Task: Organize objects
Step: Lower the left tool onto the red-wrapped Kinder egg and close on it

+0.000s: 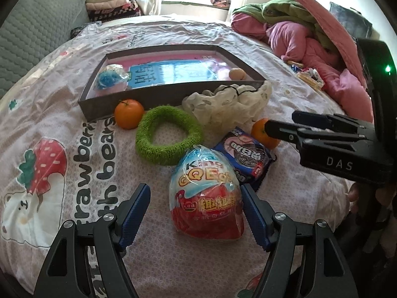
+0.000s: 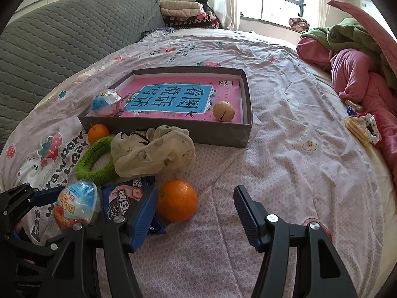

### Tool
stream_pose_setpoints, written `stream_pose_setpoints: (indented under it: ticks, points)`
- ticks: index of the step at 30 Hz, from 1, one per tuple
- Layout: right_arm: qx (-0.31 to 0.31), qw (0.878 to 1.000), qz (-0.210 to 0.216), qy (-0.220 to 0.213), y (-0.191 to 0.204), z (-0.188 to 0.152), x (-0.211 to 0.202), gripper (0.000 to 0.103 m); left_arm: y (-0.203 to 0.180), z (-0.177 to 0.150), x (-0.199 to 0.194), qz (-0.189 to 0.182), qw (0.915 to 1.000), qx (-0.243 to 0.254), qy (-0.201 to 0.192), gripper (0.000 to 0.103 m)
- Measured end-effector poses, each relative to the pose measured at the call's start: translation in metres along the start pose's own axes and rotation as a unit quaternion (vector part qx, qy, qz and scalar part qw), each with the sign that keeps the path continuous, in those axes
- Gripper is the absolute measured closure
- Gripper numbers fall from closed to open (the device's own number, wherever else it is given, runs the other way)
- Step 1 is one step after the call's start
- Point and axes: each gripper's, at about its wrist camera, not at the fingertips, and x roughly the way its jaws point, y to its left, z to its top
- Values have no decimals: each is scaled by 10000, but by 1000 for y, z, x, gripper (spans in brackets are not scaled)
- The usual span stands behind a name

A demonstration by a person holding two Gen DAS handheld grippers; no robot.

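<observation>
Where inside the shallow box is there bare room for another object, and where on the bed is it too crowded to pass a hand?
Free: the middle of the box, between the wrapped ball in its left corner and the tan ball near its right wall. Crowded: in front of the box, where two oranges, green ring, cream scrunchie, cookie pack and toy egg cluster closely.

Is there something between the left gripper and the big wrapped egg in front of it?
Nothing visible. The left gripper is open, and the wrapped egg already lies between its fingers on the bedsheet. The cookie pack lies just behind the egg, beside the right finger's tip, not in the way.
</observation>
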Motion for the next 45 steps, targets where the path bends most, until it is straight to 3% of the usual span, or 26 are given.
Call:
stream_pose_setpoints:
  ticks: [25, 34, 40, 45]
  points:
    - [103, 9998, 137, 138, 4, 0, 15, 40, 27, 5, 13, -196, 9982, -561, 76, 28]
    - [102, 9992, 345, 169, 5, -1, 17, 51, 36, 7, 16, -232, 9970, -728, 74, 28]
    - [-12, 9988, 469, 121, 10, -1, 14, 66, 39, 10, 18, -195, 9964, -815, 91, 28]
    - [-236, 9991, 338, 81, 17, -1, 12, 67, 45, 13, 19, -274, 9951, -954, 48, 28]
